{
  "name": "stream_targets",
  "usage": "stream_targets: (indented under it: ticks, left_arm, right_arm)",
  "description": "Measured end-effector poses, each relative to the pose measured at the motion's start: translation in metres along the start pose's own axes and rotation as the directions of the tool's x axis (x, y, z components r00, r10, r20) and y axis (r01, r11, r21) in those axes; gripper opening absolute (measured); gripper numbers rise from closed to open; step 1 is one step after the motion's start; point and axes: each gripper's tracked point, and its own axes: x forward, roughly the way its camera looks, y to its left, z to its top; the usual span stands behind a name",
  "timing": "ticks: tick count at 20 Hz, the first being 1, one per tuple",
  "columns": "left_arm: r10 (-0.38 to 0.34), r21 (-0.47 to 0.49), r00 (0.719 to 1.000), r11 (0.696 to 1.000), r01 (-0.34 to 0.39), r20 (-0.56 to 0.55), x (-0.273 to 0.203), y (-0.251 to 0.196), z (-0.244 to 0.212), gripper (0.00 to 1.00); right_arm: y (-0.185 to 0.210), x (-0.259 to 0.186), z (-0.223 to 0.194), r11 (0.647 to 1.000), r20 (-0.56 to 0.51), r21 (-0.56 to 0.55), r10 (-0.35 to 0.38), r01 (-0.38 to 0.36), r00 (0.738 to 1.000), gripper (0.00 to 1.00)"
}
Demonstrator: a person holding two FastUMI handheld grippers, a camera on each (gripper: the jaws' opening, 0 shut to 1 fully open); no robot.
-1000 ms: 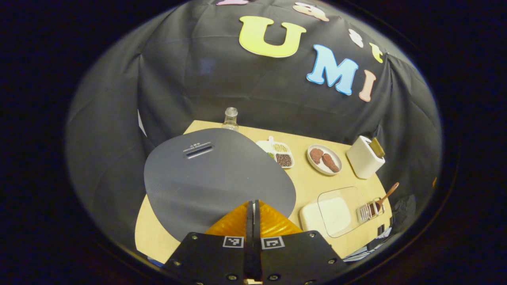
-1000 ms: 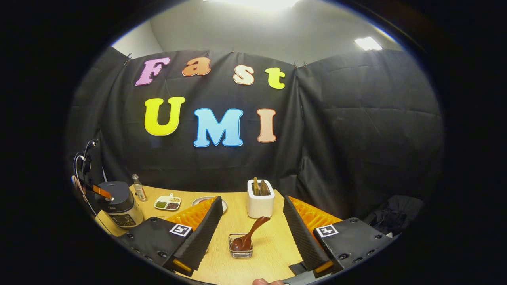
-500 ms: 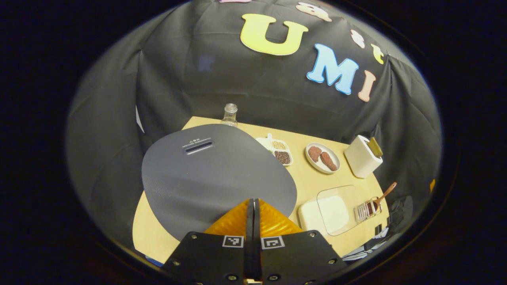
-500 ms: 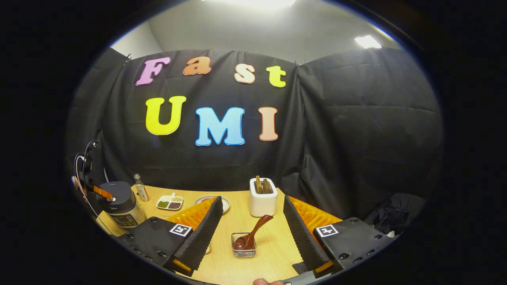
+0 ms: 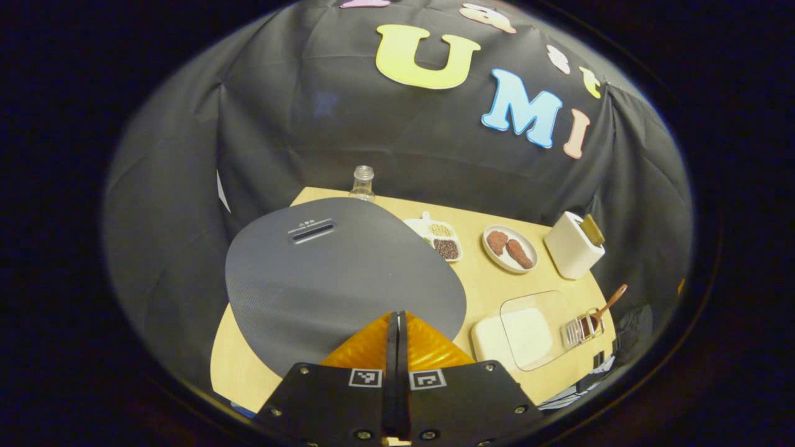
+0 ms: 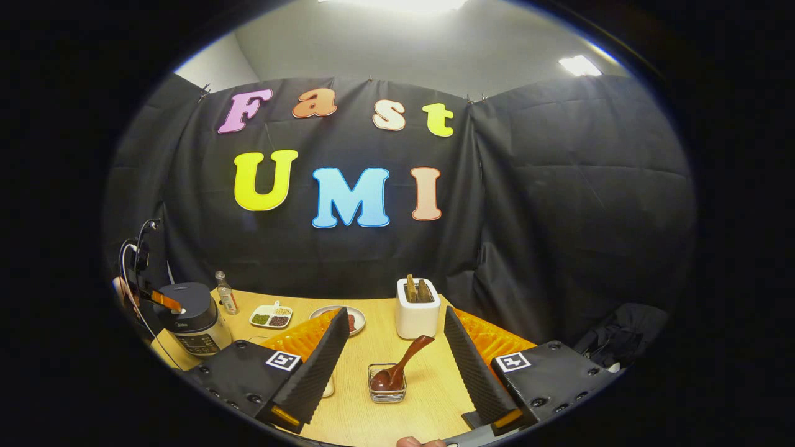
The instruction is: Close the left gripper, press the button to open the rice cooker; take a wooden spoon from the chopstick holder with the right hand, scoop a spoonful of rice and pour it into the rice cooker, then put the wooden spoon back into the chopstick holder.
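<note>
Left hand-held gripper (image 5: pixel 395 323) clenched, fingers together, over the front edge of the rice cooker (image 5: pixel 341 279) lid, lid down. Right hand-held gripper (image 6: pixel 395 347) released, jaws wide, facing the wooden spoon (image 6: pixel 397 371) standing tilted in the chopstick holder (image 6: pixel 387 391) on the counter (image 6: pixel 372 422).

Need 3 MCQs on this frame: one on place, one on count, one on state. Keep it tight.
1. Where is the wooden spoon?
A. in the wire chopstick holder
B. on the plate
C. in the right gripper

2. How many compartments of the divided dish hold grains?
A. one
B. three
C. five

3. How do the left gripper fingers stand?
A. wide apart
B. pressed together
C. clamped on the spoon

Answers:
1 A: the spoon's bowl sits in the holder and its handle leans out, between the open right gripper fingers.
2 B: the left gripper view shows three filled sections.
3 B: the fingers meet with no gap, over the rice cooker lid.
</note>
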Motion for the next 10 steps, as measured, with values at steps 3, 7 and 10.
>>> stream_targets:
  ticks: [3,7,10]
  left_arm:
    - [0.013,0.015,0.999,1.000,-0.013,0.039,-0.002,0.000,0.006,0.02]
    - [0.079,0.063,0.988,0.994,-0.087,0.130,-0.022,0.003,0.033,0.02]
    - [0.154,0.146,0.959,0.970,-0.193,0.240,-0.053,0.000,0.079,0.02]
  right_arm:
    - [-0.006,-0.004,-0.002,1.000,-0.002,-0.010,-0.011,0.011,1.000,0.98]
    - [-0.020,-0.005,0.001,0.999,-0.006,-0.020,-0.042,0.042,0.999,0.97]
    - [-0.030,-0.008,0.004,0.997,0.000,-0.029,-0.066,0.066,0.998,0.97]
